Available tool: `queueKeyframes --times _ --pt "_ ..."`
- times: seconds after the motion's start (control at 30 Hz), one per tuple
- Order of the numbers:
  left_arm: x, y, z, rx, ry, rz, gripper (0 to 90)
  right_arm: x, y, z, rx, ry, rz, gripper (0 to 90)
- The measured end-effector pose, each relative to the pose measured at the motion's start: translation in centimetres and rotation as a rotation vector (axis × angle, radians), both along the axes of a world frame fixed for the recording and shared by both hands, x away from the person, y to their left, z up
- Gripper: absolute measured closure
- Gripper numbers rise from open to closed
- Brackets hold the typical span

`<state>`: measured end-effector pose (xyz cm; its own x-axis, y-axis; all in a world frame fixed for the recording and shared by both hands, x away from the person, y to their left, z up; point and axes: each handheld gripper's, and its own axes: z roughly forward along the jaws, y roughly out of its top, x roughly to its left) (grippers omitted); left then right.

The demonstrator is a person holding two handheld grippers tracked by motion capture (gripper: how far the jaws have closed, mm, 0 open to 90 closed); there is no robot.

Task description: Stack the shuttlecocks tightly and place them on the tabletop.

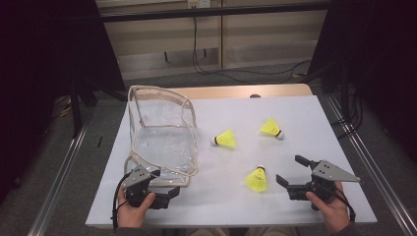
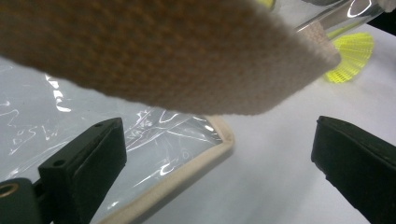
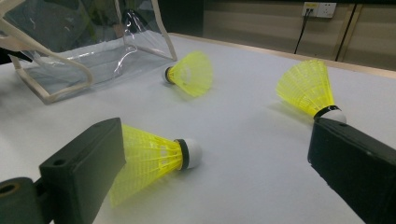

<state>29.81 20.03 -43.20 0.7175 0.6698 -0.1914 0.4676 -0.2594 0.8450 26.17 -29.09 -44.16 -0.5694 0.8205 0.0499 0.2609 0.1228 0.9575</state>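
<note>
Three yellow plastic-mesh shuttlecocks lie on the white table; the nearest shuttlecock (image 1: 256, 179) lies just left of my right claw (image 1: 291, 175), jaws apart and empty, cork pointing far and skirt near. My left claw (image 1: 169, 192), jaws apart, sits at the near corner of the clear, beige-trimmed plastic bag (image 1: 164, 142), well left of that shuttlecock, so my right hand is nearer.

Bare white table (image 1: 295, 118) is lying open between the three yellow shuttlecocks. The nearest shuttlecock (image 1: 256, 179) is sitting just left of the right gripper (image 1: 293, 173), whose jaws are standing wide. The clear bag (image 1: 162, 135) is blocking the left side, its beige strap (image 2: 187, 70) hanging across the gaping left gripper (image 1: 164, 189).
</note>
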Motion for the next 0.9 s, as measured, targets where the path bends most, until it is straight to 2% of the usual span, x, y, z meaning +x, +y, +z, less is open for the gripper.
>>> queueKeyframes --times 0.37,0.57,0.67,0.8,0.9 --pt "0.0 0.1 0.0 0.001 0.000 -0.005 3.1 1.1 1.1 0.1 -0.013 0.022 0.018 3.5" --pt "0.0 0.0 0.1 0.005 0.000 -0.002 3.1 1.6 1.8 0.2 -0.037 0.029 0.026 3.6" --pt "0.0 0.0 0.1 0.007 0.000 -0.004 3.1 2.1 2.0 0.5 -0.012 0.036 0.035 3.6" --pt "0.0 0.0 0.1 0.008 -0.002 -0.003 3.1 2.2 2.5 0.6 -0.032 0.036 0.047 3.6" --pt "0.0 0.0 0.1 0.005 -0.002 -0.002 3.1 2.3 2.7 0.6 -0.028 0.050 0.049 3.7"
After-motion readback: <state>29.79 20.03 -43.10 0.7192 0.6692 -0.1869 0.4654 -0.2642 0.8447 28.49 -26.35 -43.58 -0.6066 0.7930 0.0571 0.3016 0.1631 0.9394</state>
